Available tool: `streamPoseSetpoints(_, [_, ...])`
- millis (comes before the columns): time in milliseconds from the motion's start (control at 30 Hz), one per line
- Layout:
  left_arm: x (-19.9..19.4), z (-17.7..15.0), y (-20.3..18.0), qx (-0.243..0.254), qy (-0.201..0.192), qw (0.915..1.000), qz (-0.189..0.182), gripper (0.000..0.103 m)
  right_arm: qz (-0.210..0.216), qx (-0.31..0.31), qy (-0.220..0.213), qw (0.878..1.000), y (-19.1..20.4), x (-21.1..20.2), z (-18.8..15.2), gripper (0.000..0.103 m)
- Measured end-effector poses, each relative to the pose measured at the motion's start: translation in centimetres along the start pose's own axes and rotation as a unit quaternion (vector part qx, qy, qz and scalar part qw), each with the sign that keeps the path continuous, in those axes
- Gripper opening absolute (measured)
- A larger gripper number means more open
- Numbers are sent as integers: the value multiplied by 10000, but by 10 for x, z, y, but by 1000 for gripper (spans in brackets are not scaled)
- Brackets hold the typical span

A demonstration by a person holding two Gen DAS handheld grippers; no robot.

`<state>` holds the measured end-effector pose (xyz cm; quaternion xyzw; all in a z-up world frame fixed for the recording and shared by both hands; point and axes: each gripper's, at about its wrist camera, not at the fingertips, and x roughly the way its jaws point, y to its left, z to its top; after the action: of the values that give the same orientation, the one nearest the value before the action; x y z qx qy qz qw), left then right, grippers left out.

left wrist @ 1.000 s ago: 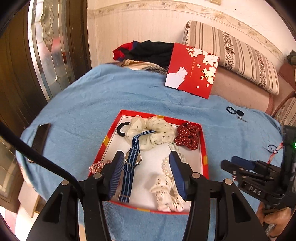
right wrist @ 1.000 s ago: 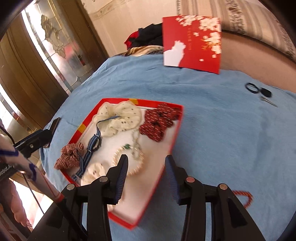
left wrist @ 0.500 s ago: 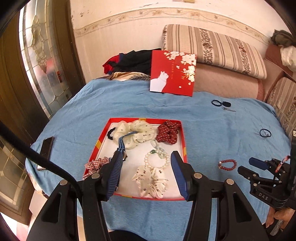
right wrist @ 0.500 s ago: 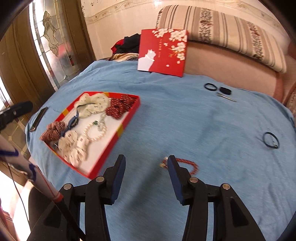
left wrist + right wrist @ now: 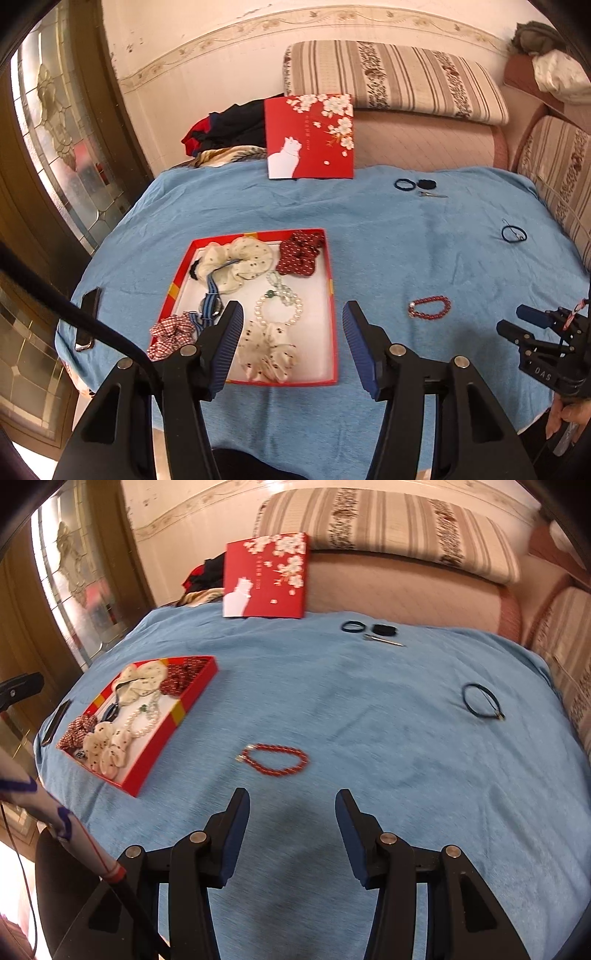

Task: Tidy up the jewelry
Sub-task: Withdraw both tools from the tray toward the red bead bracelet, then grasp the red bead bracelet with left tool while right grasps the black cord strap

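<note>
We see a shallow red cardboard tray [image 5: 334, 295] with a white floor lying flat on a bench draped in soft, nubbly blue terry cloth [image 5: 351, 709]. Inside it sit a cream dotted fabric scrunchie [image 5: 236, 264], a dark red dotted scrunchie [image 5: 299, 253], a glossy white pearl bracelet [image 5: 279, 312] and a blue striped woven watch strap [image 5: 212, 291]. A red round-bead bracelet [image 5: 275, 760] lies loose on the cloth, right of the tray. Our left gripper [image 5: 291, 341] hovers over the tray's near edge; our right gripper [image 5: 291, 832] hangs near the beads. Both sets of jaws have just been opening, standing apart with nothing between.
</note>
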<state>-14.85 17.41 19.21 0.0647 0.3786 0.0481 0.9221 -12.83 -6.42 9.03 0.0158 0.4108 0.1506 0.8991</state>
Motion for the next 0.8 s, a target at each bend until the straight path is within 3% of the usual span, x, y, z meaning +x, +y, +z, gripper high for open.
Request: streamPoseSetpoints(800, [52, -5, -90, 784, 630, 9944, -310, 56, -422, 1067, 119, 9933, -109, -1, -34, 55])
